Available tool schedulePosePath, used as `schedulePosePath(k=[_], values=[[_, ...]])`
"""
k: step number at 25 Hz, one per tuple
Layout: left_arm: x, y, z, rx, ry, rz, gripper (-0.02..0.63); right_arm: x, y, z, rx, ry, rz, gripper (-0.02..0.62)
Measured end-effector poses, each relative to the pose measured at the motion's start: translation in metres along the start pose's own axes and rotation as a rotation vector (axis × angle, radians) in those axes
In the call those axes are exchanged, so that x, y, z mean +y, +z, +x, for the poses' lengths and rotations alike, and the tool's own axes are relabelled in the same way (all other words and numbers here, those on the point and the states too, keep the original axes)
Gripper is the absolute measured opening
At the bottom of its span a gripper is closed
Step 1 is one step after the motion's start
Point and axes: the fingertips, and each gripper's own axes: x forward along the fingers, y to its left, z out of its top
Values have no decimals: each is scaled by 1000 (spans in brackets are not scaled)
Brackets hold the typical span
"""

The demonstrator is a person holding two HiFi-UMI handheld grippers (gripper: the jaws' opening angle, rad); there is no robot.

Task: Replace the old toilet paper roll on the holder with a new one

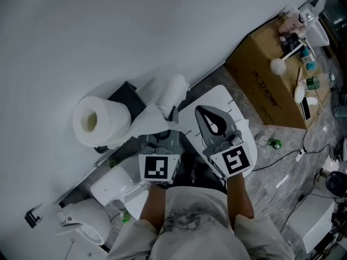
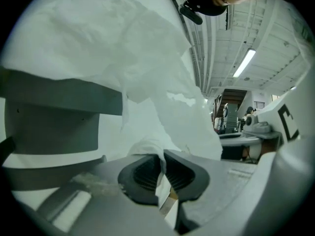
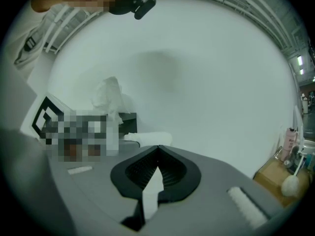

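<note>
Head view showed the fat white toilet paper roll [image 1: 100, 121] sitting on the black wall holder [image 1: 126, 95], its loose white paper tail [image 1: 149, 118] pinched tight in the left gripper [image 1: 169, 118]; right gripper [image 1: 207, 118] closed, empty, just beside. Best pull the tail gently and level, since a jerk would likely tear it

- Full white toilet paper roll [image 1: 102, 122], its hollow core facing the camera, with a crumpled loose tail trailing right.
- Dark holder [image 1: 126, 97] on the wall, just behind the roll.
</note>
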Motion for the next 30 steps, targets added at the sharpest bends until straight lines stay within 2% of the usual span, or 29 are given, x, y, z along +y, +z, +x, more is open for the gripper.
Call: schedulePosePath(k=[6, 12, 17, 21, 30], values=[[-26, 2, -15, 2, -13, -25, 14, 0, 2, -27, -27, 1, -11, 2], [-41, 1, -41, -18, -14, 15, 14, 15, 7, -51, -27, 25, -16, 2], [-47, 5, -63, -49, 23, 20, 14, 28, 14, -68, -41, 63, -36, 2], [-52, 11, -83, -54, 62, -15, 14, 43, 17, -79, -57, 103, -59, 2], [-47, 15, -118, -82, 103, -3, 14, 77, 32, -81, -51, 183, -86, 2]])
